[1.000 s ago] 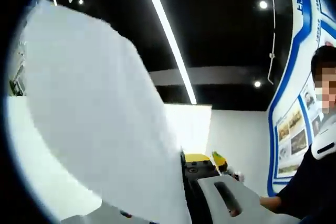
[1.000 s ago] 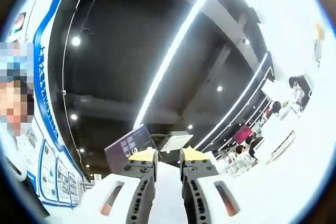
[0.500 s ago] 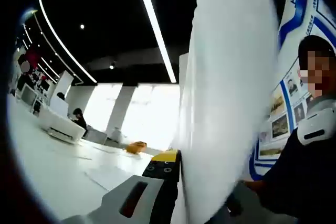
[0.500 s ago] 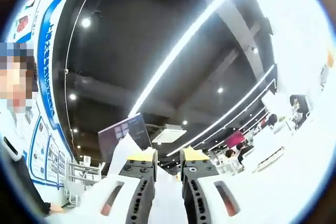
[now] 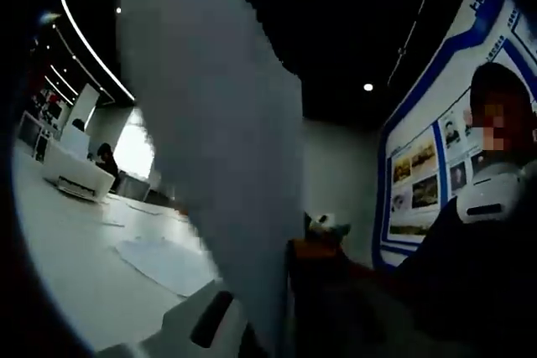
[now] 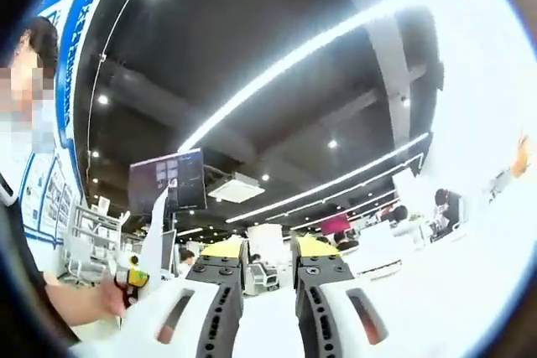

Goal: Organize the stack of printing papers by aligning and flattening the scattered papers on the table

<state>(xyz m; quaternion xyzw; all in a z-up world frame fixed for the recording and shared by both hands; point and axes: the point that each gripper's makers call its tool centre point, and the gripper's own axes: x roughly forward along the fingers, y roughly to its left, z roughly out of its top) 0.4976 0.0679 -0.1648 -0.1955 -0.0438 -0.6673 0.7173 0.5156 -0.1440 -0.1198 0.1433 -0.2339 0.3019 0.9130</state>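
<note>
White table stretching away left of the sheet, with a loose sheet lying flat on it, near the held one's lower edge. Held upright and blurred, rising from between the jaws of the left gripper, apparently clamped at its bottom edge (jaw tips mostly hidden behind it). Right of the sheet, a person in dark clothing in front of wall posters.

From the right gripper view: left of centre, sheet seen edge-on as a thin white sliver above a hand. Right of the sheet, right gripper pointing up toward the ceiling lights, jaws slightly parted, nothing visible between the tips.

Risks, as judged: pinched at one edge only, so likely to flop, fold or crease when swung down. Blur suggesting fast motion; likely to catch air and land askew on the loose sheet. Weak pinch, possible slip off the table. Empty right gripper well placed to steady the free edge.
</note>
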